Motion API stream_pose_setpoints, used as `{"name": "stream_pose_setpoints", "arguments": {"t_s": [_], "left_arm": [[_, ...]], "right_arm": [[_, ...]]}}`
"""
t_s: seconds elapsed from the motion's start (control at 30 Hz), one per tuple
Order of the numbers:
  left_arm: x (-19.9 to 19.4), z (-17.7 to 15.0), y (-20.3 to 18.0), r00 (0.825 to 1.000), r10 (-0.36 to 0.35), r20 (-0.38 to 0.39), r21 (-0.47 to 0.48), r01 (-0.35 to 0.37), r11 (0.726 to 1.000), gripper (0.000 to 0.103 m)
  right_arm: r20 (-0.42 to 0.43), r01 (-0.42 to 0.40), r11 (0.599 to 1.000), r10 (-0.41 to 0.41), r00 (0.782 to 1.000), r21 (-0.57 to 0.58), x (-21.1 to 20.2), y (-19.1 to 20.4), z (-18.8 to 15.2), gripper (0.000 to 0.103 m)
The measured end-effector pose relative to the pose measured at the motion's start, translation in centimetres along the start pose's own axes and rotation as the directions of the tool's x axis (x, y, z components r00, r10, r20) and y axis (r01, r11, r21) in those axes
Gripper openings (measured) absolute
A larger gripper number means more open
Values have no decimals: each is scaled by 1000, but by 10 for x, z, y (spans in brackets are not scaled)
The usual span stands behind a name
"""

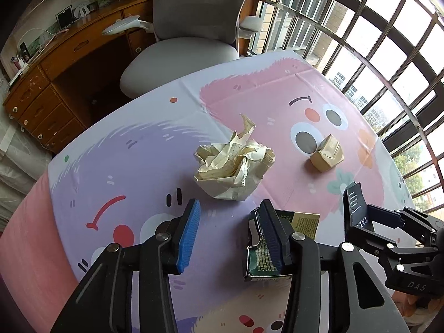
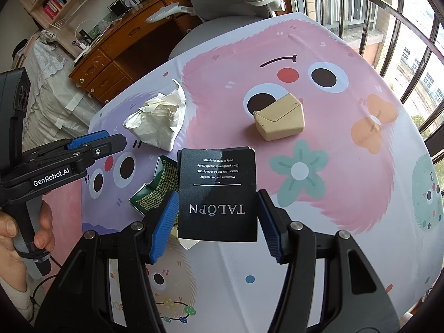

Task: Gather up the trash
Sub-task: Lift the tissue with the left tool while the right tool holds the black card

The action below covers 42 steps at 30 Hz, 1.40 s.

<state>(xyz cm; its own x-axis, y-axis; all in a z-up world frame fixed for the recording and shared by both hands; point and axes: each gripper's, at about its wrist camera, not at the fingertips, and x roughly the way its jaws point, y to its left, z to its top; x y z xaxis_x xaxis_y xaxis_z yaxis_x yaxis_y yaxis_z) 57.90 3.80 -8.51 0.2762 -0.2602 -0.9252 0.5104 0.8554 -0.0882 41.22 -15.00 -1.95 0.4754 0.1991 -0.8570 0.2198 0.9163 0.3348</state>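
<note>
Right claw (image 2: 216, 222) on my end is clamped on the black card (image 2: 217, 191), lifted off the counter (image 2: 347, 194). Left claw (image 1: 230, 233) is spread, its right pad against the torn green carton (image 1: 260, 252) lying flat. Crumpled paper (image 1: 233, 166) and beige box (image 1: 327, 154) sit further out, apart.

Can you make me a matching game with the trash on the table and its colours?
Things:
1. crumpled paper
2. small box
3. card between the right tool's fingers
4. torn carton

Colours:
A. green
B. black with white letters
C. tan
D. cream white

Pairs: 1-D, 2-C, 3-B, 4-A
</note>
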Motion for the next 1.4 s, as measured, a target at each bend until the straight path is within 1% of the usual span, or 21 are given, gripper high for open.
{"name": "stream_pose_setpoints", "arguments": {"t_s": [0.17, 0.37, 0.57, 0.67, 0.77, 0.8, 0.87, 0.9, 0.97, 1.03, 1.17, 1.3, 1.4], "left_arm": [[36, 14, 8, 998, -24, -53, 7, 24, 1000, 55], [69, 31, 15, 995, -47, -85, 4, 47, 999, 55], [87, 47, 14, 993, -82, -87, 5, 83, 997, 55], [92, 53, 11, 994, -74, -79, 6, 75, 997, 55], [94, 56, 9, 995, -77, -64, -11, 77, 997, 55], [94, 57, 8, 995, -80, -59, -12, 80, 997, 54], [95, 57, 5, 995, -82, -52, -2, 82, 997, 40], [95, 57, 3, 996, -75, -49, 2, 76, 997, 40], [93, 56, 1, 997, -73, -33, 1, 73, 997, 35], [89, 51, -1, 998, -67, -15, 4, 67, 998, 33], [72, 41, -6, 999, -26, 28, 5, 26, 1000, 31], [34, 24, -9, 996, 14, 93, -25, -12, 1000, 31], [0, 3, -12, 991, 46, 128, -54, -39, 998, 31]], "right_arm": [[-2, 2, 1000, -2, 1000, 15, 7, -1, 4, 54], [-16, 0, 999, 0, 1000, 36, 17, -2, 9, 54], [-22, 2, 999, -1, 1000, 48, 26, -2, 12, 54], [-26, 5, 999, -3, 1000, 51, 31, -2, 13, 54], [-31, 4, 999, -2, 1000, 50, 35, -2, 13, 54], [-33, 4, 999, -2, 999, 48, 36, -2, 13, 54], [-35, 2, 999, 0, 999, 45, 38, -2, 13, 54], [-35, 1, 999, 1, 999, 45, 38, -2, 13, 54], [-34, 1, 999, 1, 999, 44, 39, -2, 14, 54], [-33, 1, 999, 0, 999, 44, 40, -3, 14, 54], [-16, 6, 999, -5, 1000, 46, 35, -6, 12, 54], [6, -6, 999, 6, 1000, 42, 21, -6, 10, 54], [18, -33, 999, 32, 999, 34, 6, -7, 5, 54]]}}
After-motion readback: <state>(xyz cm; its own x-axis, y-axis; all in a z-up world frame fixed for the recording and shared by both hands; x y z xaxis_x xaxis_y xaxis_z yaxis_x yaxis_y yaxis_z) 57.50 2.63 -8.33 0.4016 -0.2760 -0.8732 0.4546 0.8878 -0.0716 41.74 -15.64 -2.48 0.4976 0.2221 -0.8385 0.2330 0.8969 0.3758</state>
